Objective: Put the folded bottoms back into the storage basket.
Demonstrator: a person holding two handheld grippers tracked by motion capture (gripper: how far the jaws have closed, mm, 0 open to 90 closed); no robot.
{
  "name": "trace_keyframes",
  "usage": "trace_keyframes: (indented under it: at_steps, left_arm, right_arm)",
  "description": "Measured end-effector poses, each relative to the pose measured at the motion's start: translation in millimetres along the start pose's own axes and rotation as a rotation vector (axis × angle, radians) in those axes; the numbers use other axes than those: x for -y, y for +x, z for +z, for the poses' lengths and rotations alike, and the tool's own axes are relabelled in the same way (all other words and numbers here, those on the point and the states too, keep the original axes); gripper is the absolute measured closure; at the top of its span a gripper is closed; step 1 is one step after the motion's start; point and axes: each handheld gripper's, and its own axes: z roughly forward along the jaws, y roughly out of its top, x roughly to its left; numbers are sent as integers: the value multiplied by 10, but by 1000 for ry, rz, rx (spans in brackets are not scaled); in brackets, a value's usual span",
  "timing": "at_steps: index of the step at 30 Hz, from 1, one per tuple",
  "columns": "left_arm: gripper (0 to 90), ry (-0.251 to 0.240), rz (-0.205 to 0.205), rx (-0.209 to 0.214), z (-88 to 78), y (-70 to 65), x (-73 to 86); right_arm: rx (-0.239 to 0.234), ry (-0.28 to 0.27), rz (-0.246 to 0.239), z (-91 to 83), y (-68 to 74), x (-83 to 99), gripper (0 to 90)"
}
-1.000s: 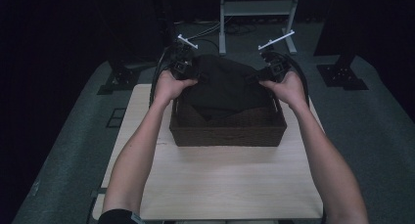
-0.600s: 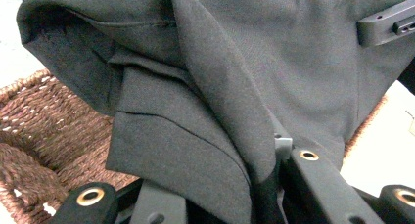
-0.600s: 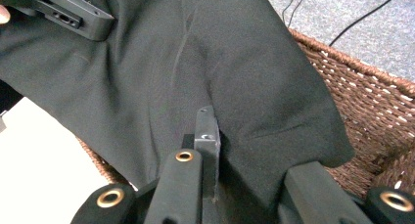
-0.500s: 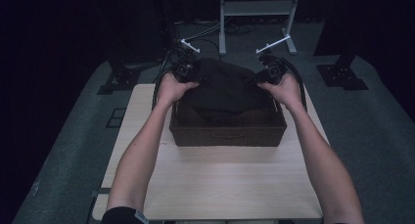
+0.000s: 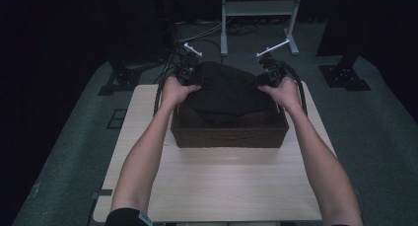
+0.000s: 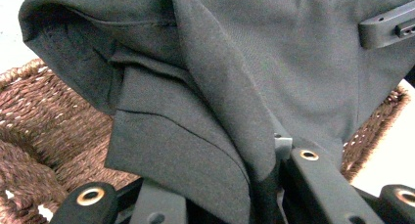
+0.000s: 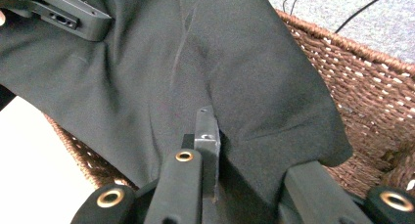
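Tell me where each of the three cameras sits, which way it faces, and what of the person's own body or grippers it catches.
High view: sits above the person's side, looking forward and down on the table; both forearms, left gripper and right gripper show at the wicker basket.
Left gripper view: rides the left gripper, looking along its jaws, shut on the dark cloth.
Right gripper view: rides the right gripper, its jaws shut on the cloth.
Shared: both gripper views show cloth, basket weave, and the opposite gripper's jaw.

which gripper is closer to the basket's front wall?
About equal, left maybe slightly. Left gripper pinches the cloth over the basket's far-left corner; right gripper pinches it over the far-right corner.
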Motion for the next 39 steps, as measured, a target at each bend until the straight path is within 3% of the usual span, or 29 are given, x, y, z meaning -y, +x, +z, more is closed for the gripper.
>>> trace_keyframes:
  at_steps: [27, 39]
  left_arm:
    - [698, 32, -35, 6, 303, 72, 113]
    - [697, 57, -55, 11, 421, 153, 182]
  right_arm:
    - [-22, 37, 66, 229, -213, 172, 773]
    - [-19, 68, 78, 317, -227, 196, 772]
